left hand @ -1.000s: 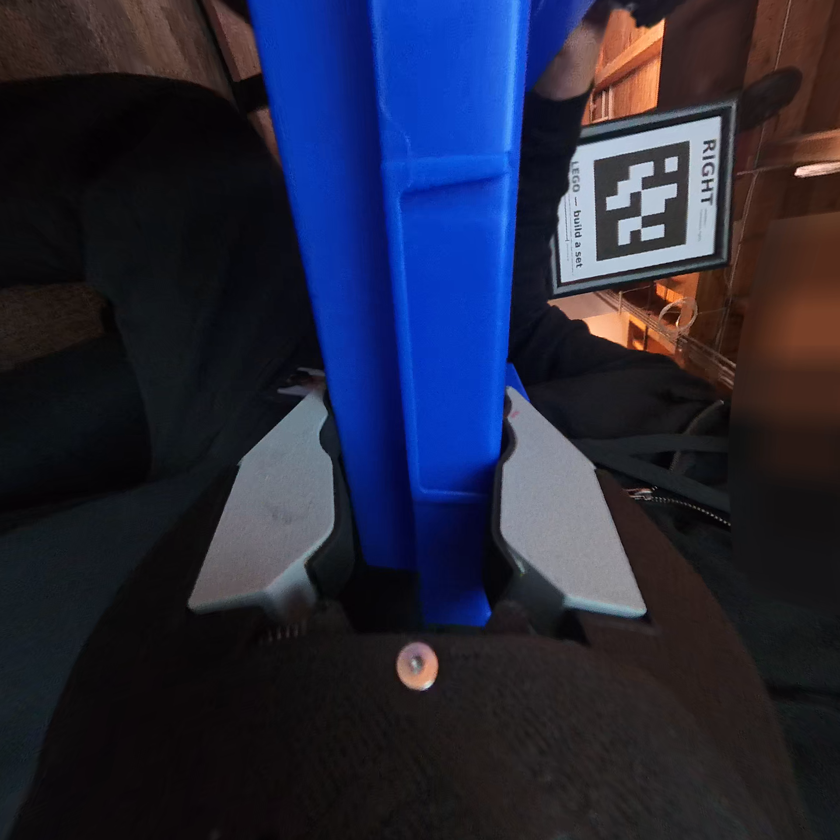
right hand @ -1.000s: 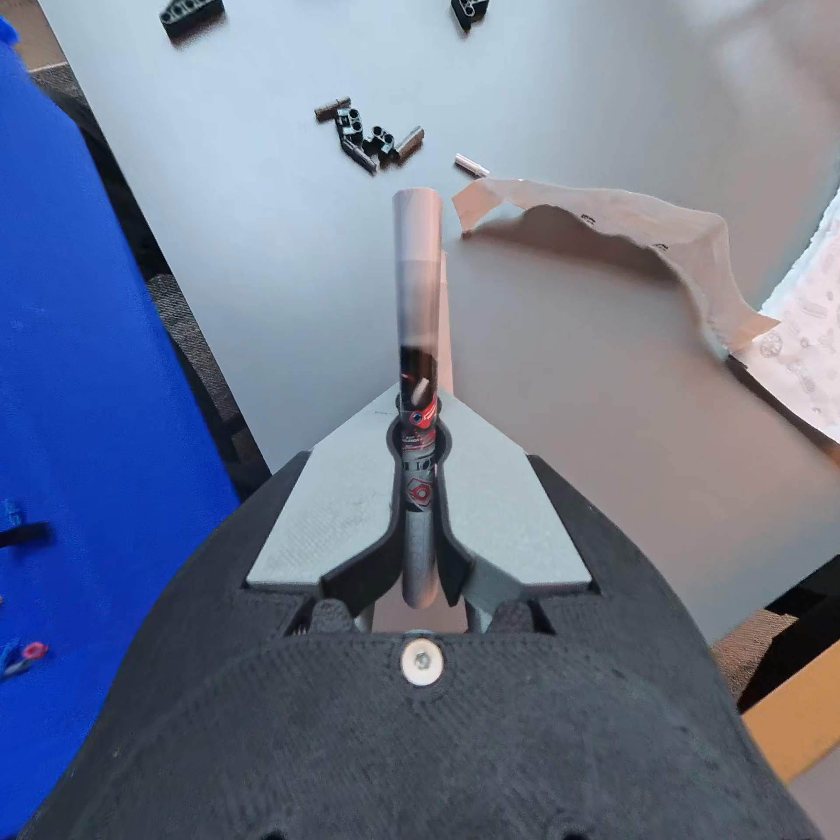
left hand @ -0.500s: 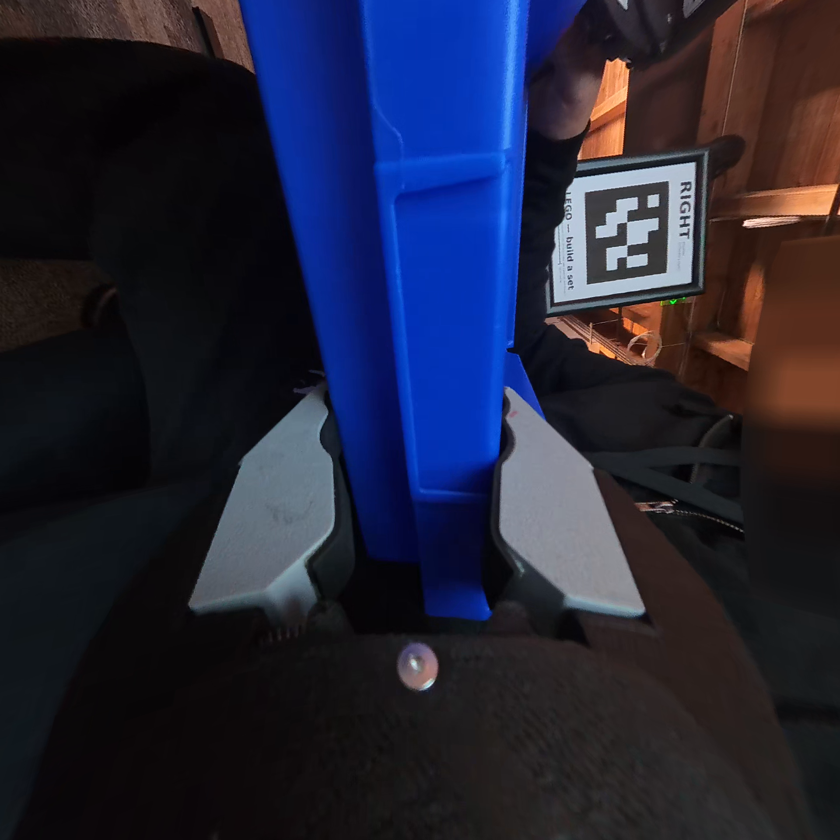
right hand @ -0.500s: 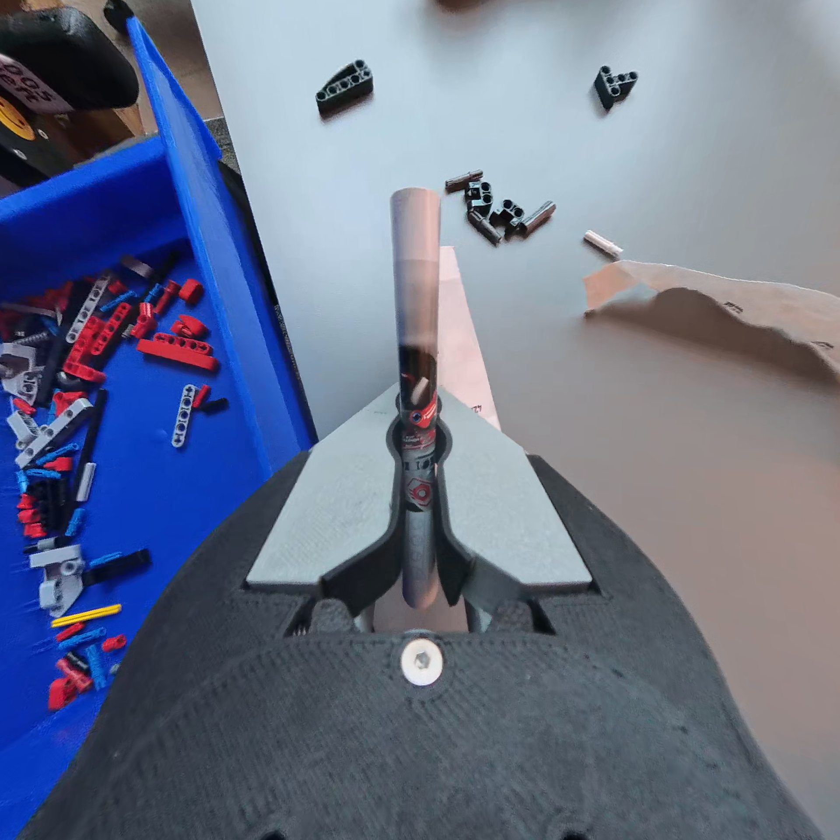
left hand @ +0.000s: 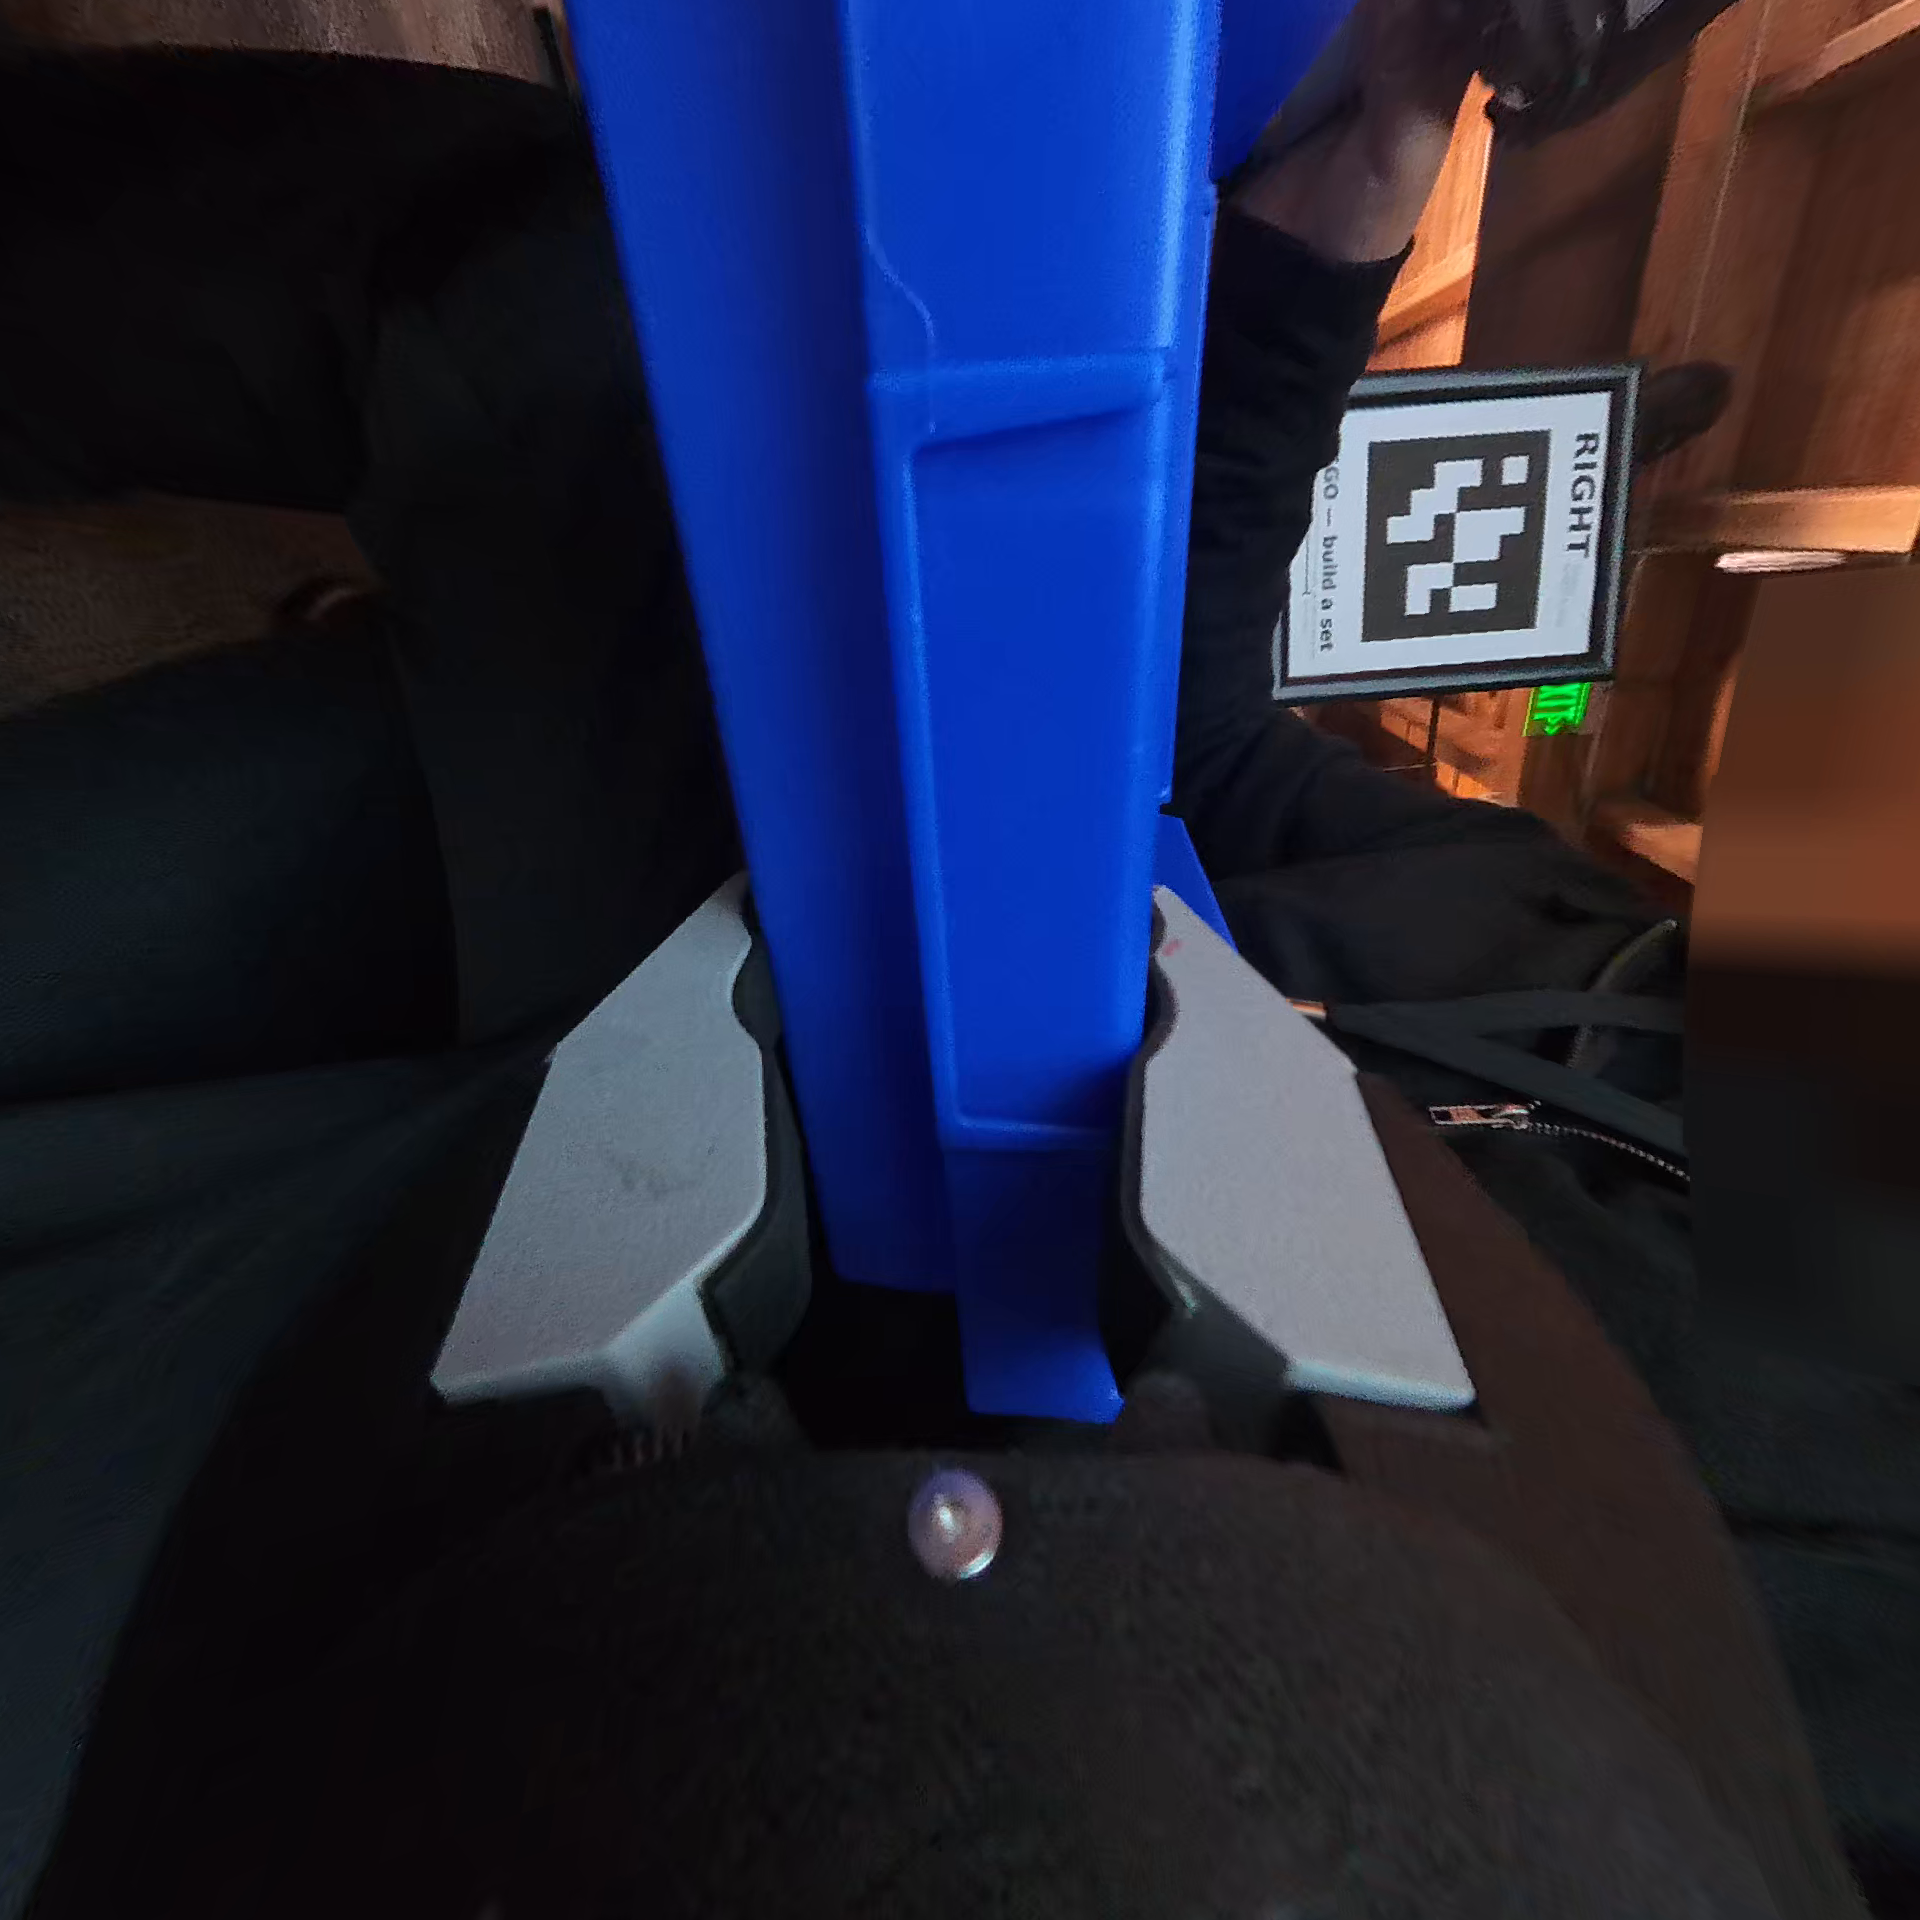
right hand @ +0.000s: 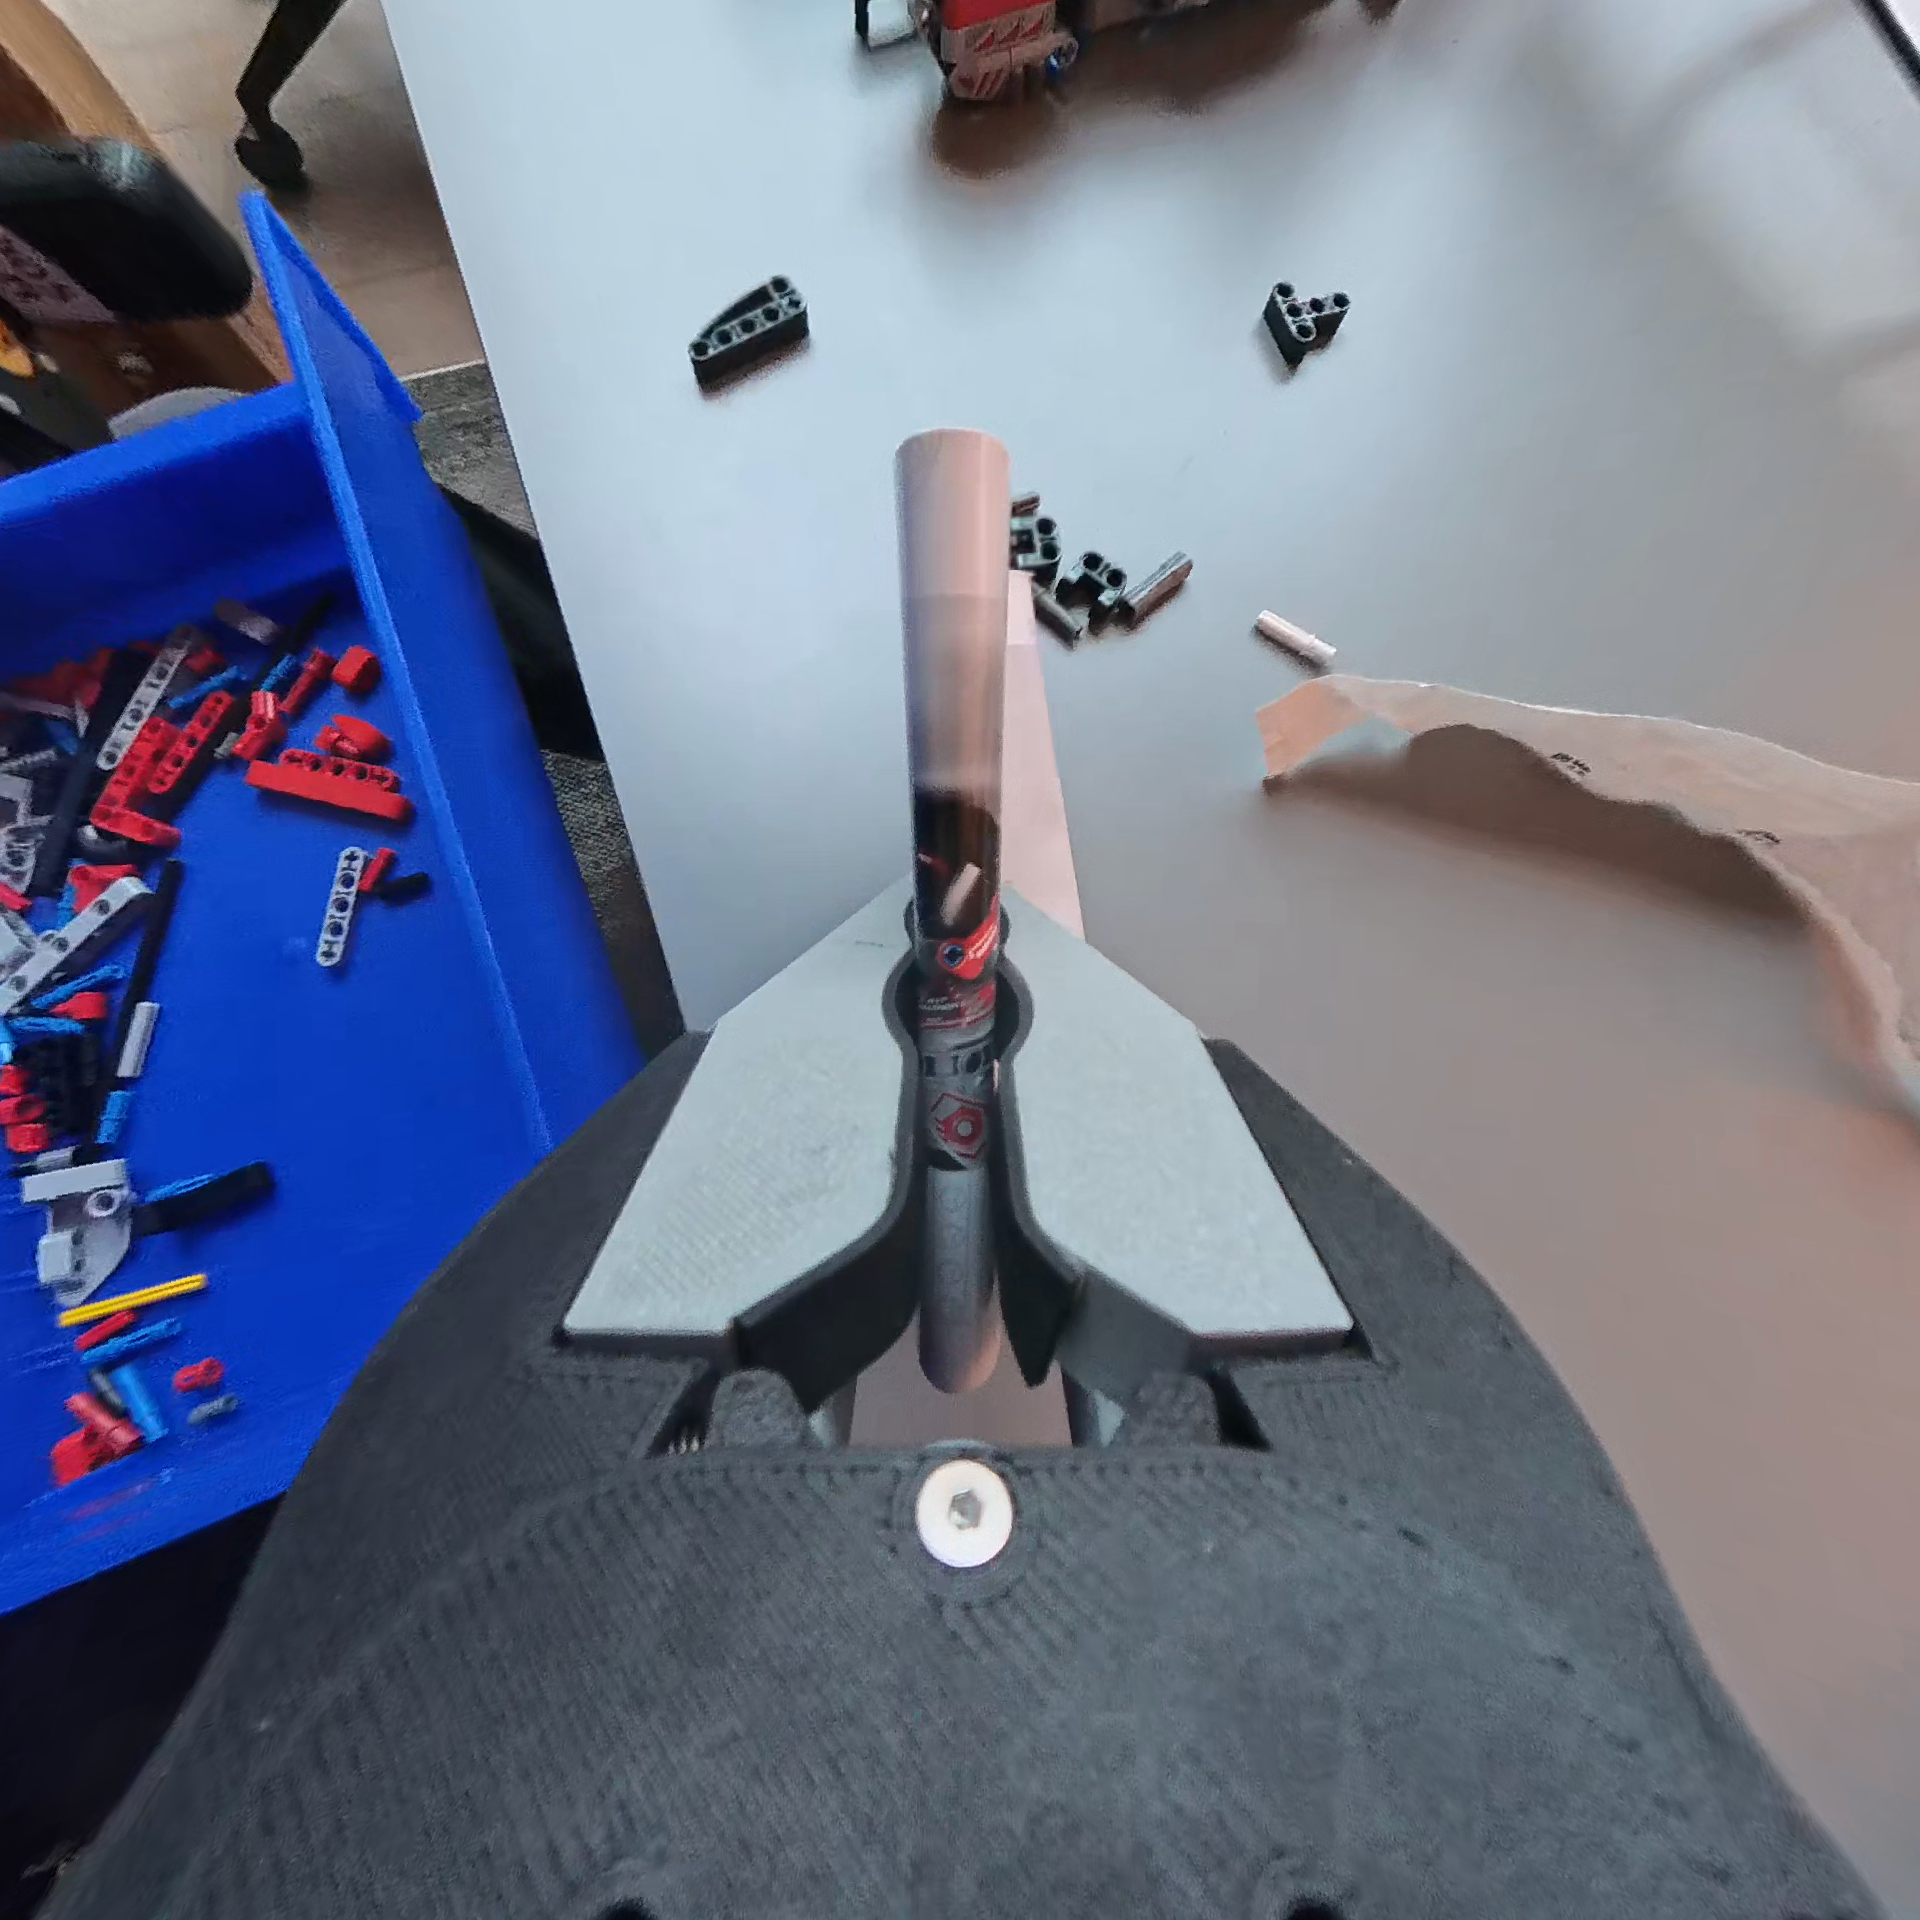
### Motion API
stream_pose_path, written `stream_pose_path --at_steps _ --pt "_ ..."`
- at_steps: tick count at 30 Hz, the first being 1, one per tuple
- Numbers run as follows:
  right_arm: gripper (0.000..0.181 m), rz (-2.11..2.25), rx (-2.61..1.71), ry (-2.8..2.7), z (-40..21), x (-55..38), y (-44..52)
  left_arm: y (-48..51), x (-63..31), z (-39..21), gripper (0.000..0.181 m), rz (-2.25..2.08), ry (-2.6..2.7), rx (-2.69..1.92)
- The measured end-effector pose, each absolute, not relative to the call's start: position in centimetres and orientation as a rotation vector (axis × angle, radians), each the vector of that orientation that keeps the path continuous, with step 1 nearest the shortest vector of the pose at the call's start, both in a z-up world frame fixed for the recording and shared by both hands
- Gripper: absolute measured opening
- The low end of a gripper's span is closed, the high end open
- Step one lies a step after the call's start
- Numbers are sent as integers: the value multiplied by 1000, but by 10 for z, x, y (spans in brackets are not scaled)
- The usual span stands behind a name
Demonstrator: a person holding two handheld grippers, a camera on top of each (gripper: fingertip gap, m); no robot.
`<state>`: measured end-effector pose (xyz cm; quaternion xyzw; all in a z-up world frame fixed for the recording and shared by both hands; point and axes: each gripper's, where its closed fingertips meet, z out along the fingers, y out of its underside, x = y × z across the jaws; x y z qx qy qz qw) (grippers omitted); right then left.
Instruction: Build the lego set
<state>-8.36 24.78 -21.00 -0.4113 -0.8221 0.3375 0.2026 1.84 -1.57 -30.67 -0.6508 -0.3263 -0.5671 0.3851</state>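
My left gripper is shut on the rim of a blue plastic bin, which fills the middle of the left wrist view. In the right wrist view the same bin sits left of the grey table and holds several red, black, grey and blue lego pieces. My right gripper is shut on a curled printed sheet, seen edge-on and sticking out forward above the table. A partly built red and black model stands at the table's far edge.
Loose black pieces lie on the table: a curved beam, an angled piece and a small cluster, plus a pale pin. A torn paper bag lies at the right. A framed marker card and a person's dark sleeve are behind the bin. My right fingertips sit around 30 cm from my left ones.
The right gripper has drawn back and swung with the sheet, so the bin's inside and the model have come into view. The left gripper still holds the bin, shifted slightly.
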Motion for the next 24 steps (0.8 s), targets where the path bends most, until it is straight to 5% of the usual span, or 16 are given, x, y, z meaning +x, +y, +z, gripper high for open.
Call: stream_pose_path --at_steps 24 --pt "2 508 -1137 -2192 -206 -156 275 -50 -6 -351 67 -1414 -792 -1747"
